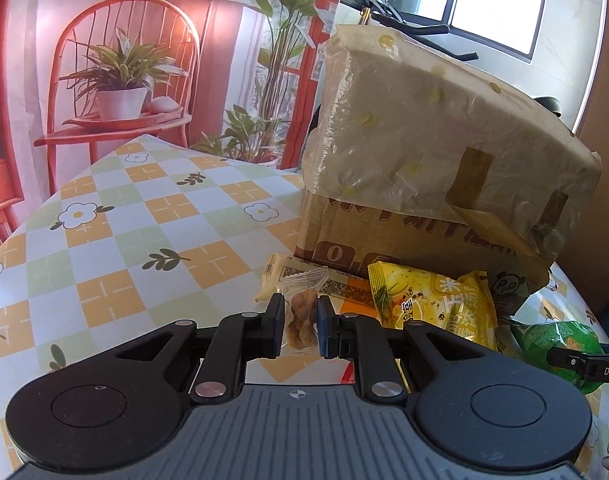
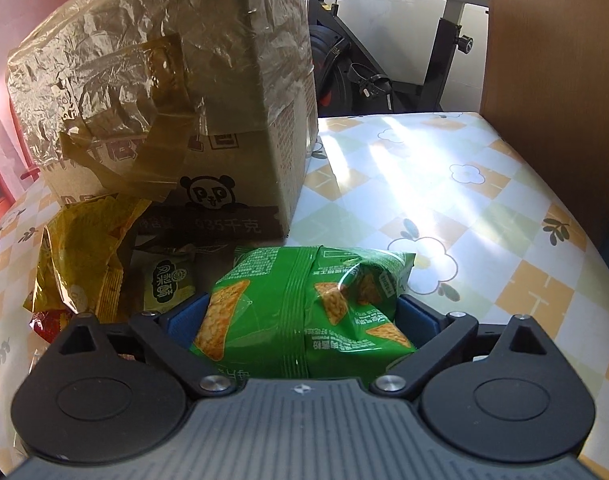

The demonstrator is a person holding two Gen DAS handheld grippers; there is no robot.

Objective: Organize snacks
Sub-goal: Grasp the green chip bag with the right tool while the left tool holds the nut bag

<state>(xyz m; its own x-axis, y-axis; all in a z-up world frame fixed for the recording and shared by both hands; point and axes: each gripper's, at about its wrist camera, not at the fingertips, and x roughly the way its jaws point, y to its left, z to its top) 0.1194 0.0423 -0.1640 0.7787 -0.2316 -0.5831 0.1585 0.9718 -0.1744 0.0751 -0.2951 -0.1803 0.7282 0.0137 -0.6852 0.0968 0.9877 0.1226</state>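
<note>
The left gripper is nearly closed, pinching a small clear candy between its pads. The right gripper is spread wide — clamped on a green bag. The box stands just ahead of both.

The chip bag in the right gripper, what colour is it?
Green, with orange-yellow triangular chips printed on the chip bag; clearest in the right wrist view.
</note>
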